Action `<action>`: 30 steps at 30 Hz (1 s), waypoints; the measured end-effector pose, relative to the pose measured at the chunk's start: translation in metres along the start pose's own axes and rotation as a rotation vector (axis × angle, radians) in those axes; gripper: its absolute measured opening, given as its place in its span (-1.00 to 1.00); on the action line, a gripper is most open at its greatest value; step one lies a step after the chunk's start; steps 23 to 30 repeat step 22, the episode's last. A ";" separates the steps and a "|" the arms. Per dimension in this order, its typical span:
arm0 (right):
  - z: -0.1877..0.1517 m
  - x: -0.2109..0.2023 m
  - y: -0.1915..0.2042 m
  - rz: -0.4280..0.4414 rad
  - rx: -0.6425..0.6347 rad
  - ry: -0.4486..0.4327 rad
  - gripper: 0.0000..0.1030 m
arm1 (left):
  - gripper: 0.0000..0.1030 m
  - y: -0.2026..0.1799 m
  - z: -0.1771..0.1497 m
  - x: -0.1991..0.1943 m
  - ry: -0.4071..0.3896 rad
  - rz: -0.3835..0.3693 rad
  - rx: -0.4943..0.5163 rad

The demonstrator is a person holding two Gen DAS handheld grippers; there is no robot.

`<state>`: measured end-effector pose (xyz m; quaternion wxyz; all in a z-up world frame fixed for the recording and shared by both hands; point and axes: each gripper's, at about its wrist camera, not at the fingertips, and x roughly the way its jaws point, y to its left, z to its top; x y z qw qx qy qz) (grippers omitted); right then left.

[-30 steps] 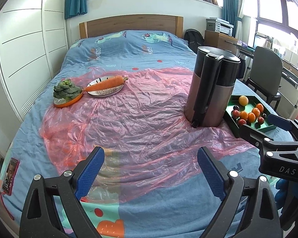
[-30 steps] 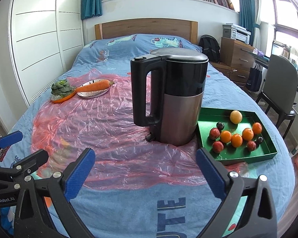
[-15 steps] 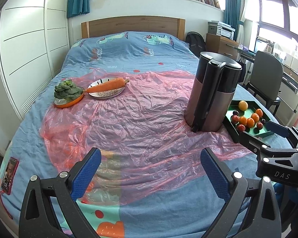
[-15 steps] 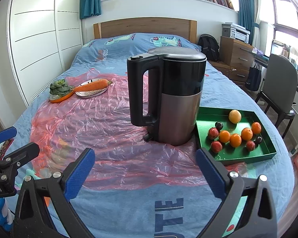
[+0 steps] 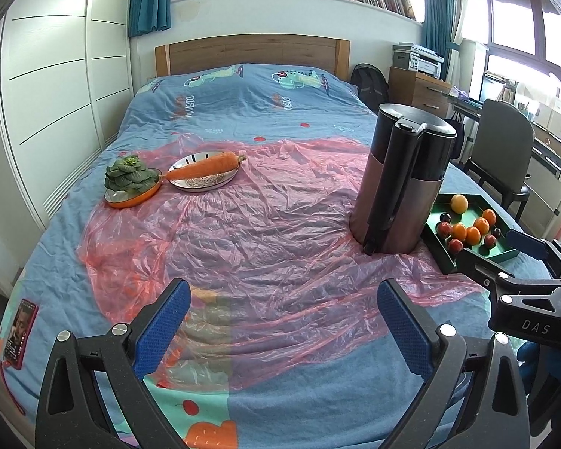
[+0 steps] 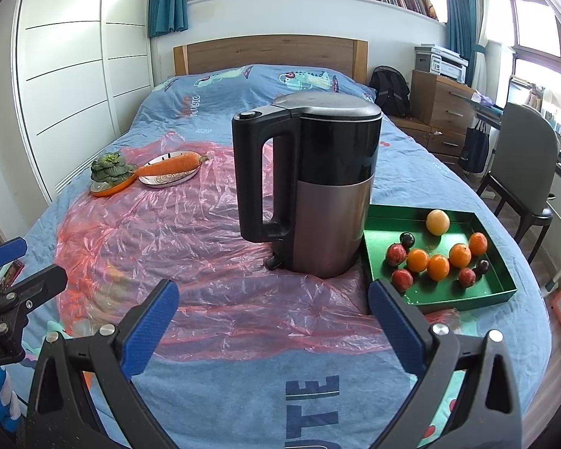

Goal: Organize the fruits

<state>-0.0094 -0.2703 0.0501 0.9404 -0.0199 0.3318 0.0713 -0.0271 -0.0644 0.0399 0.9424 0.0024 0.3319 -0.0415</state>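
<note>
Both claws spread wide, holding nothing, hovering low over the near end of the bed. Left claw faces the pink plastic sheet; right claw points at the kettle.

Fruits all sit in the green tray, just ahead and right of the right claw: four orange ones, three red, two dark small ones bunched near the middle, one pale yellow-orange apart toward the far edge. Tray walls keep the round fruit from rolling on the soft bedding. Tray touches or nearly touches the kettle base; can't tell which.

Ahead and left of both claws, well apart from the fruit: a carrot lying across a white plate, leafy greens on an orange dish just beside it. Sheet probably protects the bedding.

Fruit gathered in one tray fits either a finished sort or a mixed lot awaiting sorting; can't settle which.
</note>
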 end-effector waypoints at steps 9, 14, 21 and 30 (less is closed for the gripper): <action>0.000 -0.001 -0.001 -0.002 -0.001 -0.001 1.00 | 0.91 0.002 0.002 -0.002 -0.014 0.003 -0.007; 0.000 0.000 -0.004 -0.004 -0.002 -0.001 1.00 | 0.91 0.000 0.003 -0.004 -0.023 0.005 0.004; 0.000 0.000 -0.007 -0.009 0.002 -0.001 1.00 | 0.91 -0.001 0.002 -0.003 -0.014 0.002 0.001; 0.000 0.000 -0.007 -0.010 0.002 -0.001 1.00 | 0.91 0.000 0.002 -0.003 -0.016 0.001 0.002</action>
